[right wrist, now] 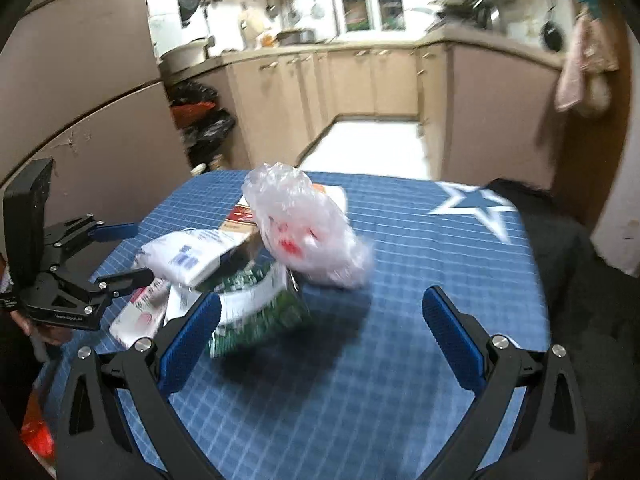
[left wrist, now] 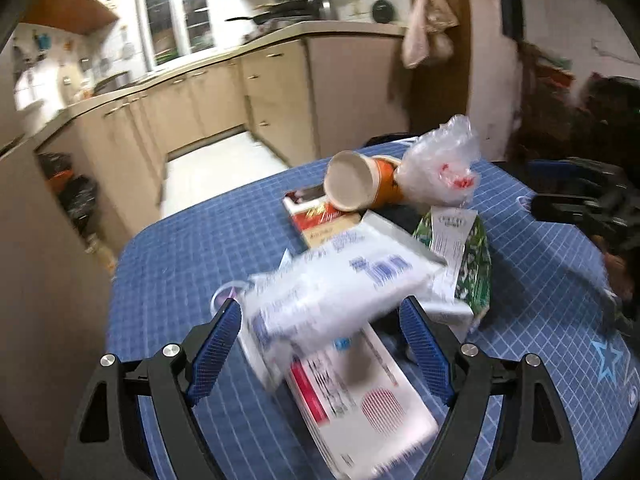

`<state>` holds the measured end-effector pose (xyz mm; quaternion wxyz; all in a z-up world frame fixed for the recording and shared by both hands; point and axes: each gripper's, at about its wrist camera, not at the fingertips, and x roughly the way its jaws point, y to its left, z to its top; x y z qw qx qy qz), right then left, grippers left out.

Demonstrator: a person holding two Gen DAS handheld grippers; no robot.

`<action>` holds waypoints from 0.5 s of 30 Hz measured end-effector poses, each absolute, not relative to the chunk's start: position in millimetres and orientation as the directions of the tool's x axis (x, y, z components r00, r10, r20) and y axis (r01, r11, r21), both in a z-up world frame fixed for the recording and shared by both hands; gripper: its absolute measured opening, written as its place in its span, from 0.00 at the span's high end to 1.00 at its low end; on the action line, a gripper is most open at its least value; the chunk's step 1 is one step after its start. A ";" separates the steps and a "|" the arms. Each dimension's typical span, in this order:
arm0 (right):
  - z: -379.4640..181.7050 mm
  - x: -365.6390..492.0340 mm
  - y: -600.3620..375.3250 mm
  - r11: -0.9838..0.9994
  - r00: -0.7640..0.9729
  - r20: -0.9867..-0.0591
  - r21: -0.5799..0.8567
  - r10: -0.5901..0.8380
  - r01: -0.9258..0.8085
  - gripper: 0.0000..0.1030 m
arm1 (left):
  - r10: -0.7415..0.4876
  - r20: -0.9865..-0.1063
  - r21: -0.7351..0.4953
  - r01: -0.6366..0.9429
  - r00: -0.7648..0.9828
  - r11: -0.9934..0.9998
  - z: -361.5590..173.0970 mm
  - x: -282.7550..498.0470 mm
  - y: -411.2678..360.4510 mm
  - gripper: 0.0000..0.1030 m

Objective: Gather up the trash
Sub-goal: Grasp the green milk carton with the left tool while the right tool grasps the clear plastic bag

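Both tools gape beside the trash pile.

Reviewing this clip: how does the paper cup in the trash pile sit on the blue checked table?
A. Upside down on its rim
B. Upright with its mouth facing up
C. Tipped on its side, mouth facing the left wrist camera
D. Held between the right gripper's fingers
C: in the left wrist view the paper cup lies tipped over beside the clear plastic bag, its white inside showing.
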<state>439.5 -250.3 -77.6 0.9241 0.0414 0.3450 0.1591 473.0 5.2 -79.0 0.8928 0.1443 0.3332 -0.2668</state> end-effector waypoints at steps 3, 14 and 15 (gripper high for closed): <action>-82.5 470.9 -251.8 0.918 0.662 -0.637 0.252 0.395 -0.305 0.05 | -0.465 -0.657 0.040 0.643 0.594 0.765 -78.0 492.3 8.6 0.16; -107.3 519.1 -245.2 0.862 0.541 -0.672 0.402 0.506 -0.308 0.44 | -0.542 -0.743 -0.153 0.688 0.394 0.710 -109.3 560.2 -9.6 0.17; -107.8 515.1 -244.5 0.854 0.533 -0.668 0.416 0.520 -0.312 0.47 | -0.554 -0.746 -0.169 0.699 0.370 0.695 -109.3 556.9 -10.0 0.19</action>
